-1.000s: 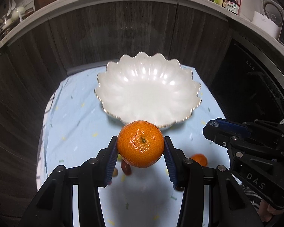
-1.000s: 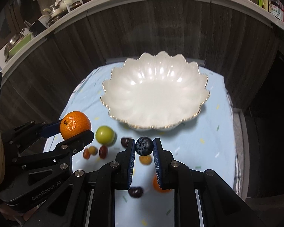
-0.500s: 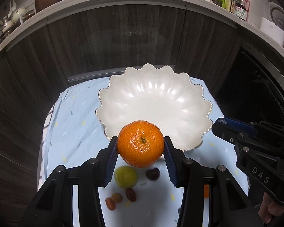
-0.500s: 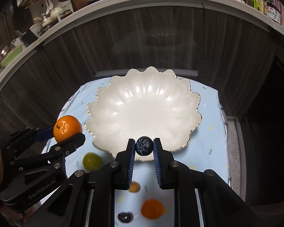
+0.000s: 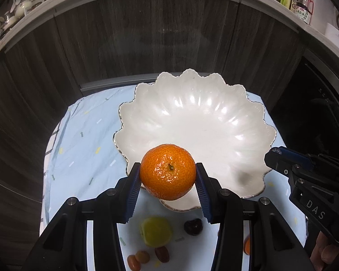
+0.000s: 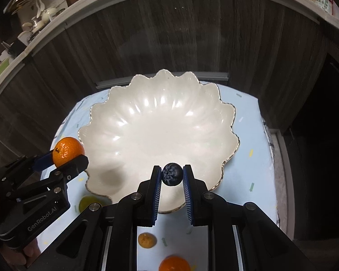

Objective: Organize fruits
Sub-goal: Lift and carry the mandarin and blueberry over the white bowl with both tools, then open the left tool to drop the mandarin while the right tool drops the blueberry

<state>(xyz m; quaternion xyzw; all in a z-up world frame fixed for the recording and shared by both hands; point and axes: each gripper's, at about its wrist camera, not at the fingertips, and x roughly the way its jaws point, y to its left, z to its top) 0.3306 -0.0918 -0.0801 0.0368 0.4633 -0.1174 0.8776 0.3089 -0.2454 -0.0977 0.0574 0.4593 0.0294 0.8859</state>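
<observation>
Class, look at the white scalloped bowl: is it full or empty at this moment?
Empty. The white scalloped bowl shows only bare glossy surface; the mandarin and the dark round fruit remain clamped in grippers above its near rim.

Mandarin (image 5: 168, 172) in left claw (image 5: 168, 180) over bowl (image 5: 192, 122)

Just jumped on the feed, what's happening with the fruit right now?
A person is loading fruit into the white scalloped bowl with two handheld grippers. The left gripper is shut on an orange mandarin at the bowl's near rim, and the right gripper is shut on a small dark wrinkled fruit over the bowl's near edge. The bowl holds nothing yet. A green fruit, a dark cherry-like one, another mandarin and several small fruits lie on the blue cloth.
</observation>
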